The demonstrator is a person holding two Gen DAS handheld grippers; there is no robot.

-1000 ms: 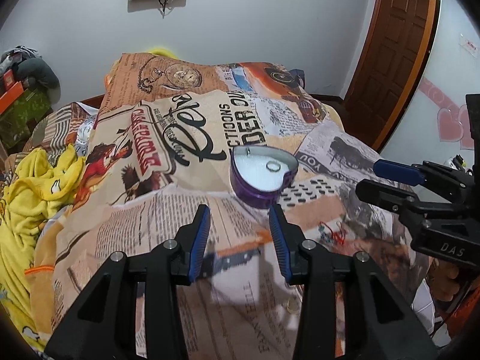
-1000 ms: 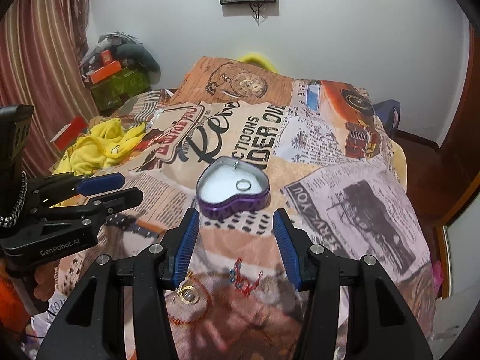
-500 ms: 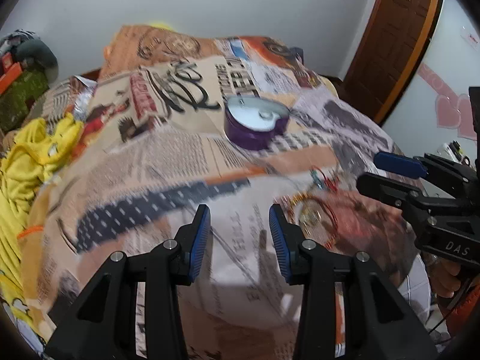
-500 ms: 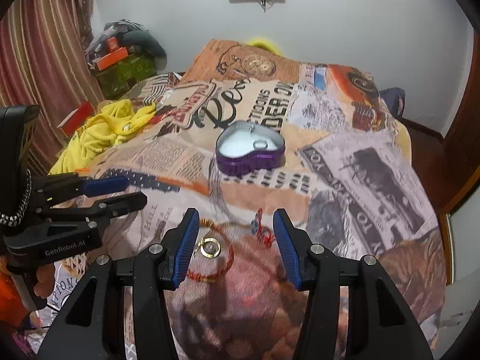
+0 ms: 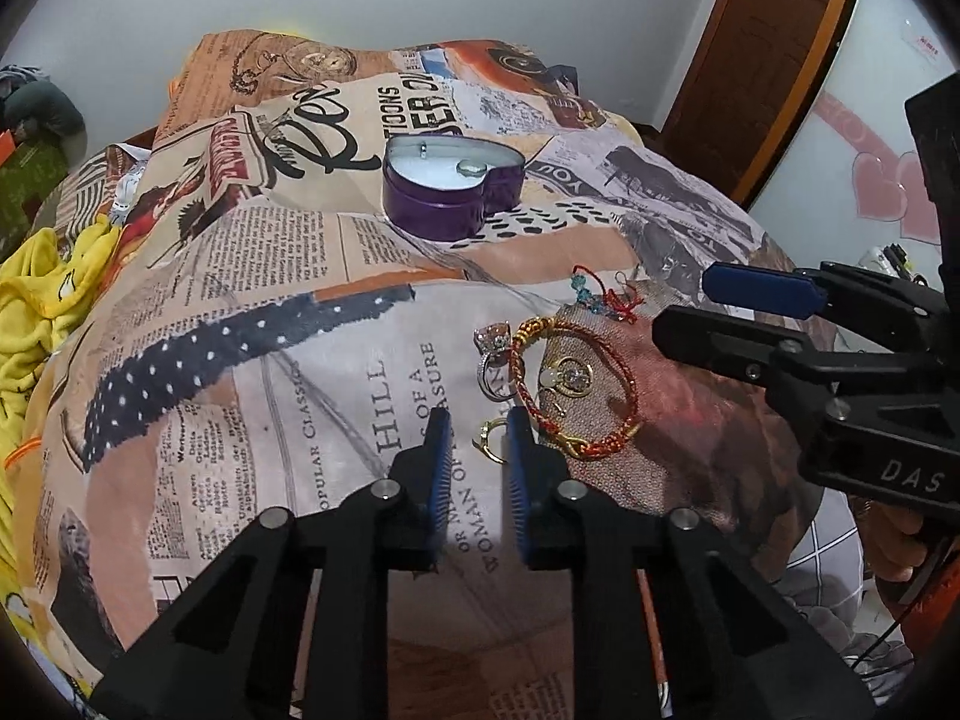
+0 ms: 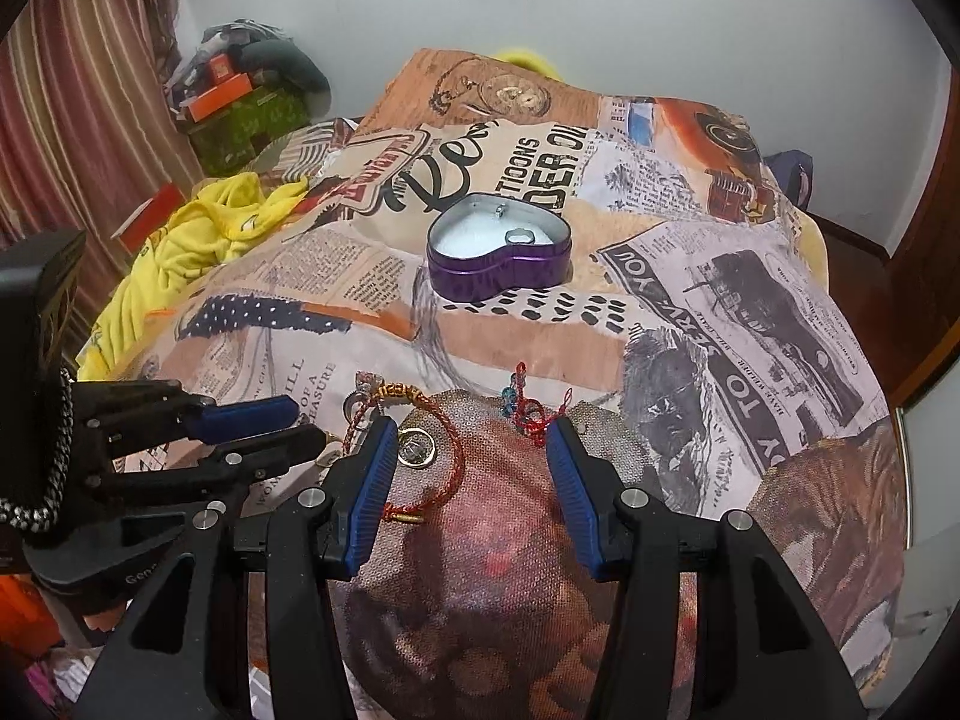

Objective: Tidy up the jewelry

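A purple heart-shaped tin [image 5: 447, 195] with a white lining sits on the printed bedspread; a ring [image 5: 471, 167] lies inside it. It also shows in the right wrist view [image 6: 498, 255]. Nearer lie a red-and-gold braided bracelet [image 5: 573, 381], a gold ring [image 5: 573, 375] inside its loop, a silver stone ring [image 5: 495, 360], a red string charm [image 5: 603, 294] and a small gold ring [image 5: 492, 438]. My left gripper [image 5: 477, 420] is open, its fingers either side of the small gold ring. My right gripper [image 6: 471, 429] is open and empty over the bracelet [image 6: 420, 438].
The bedspread [image 5: 270, 300] slopes off at the near edge. A yellow cloth [image 5: 42, 294] lies at the left side. Boxes and clutter [image 6: 234, 90] stand by the curtain at the back left. A brown door [image 5: 762, 54] is at the right.
Both grippers have dropped and pulled back from the tin toward the jewelry pile. My left gripper's fingers have narrowed and now straddle the small gold ring.
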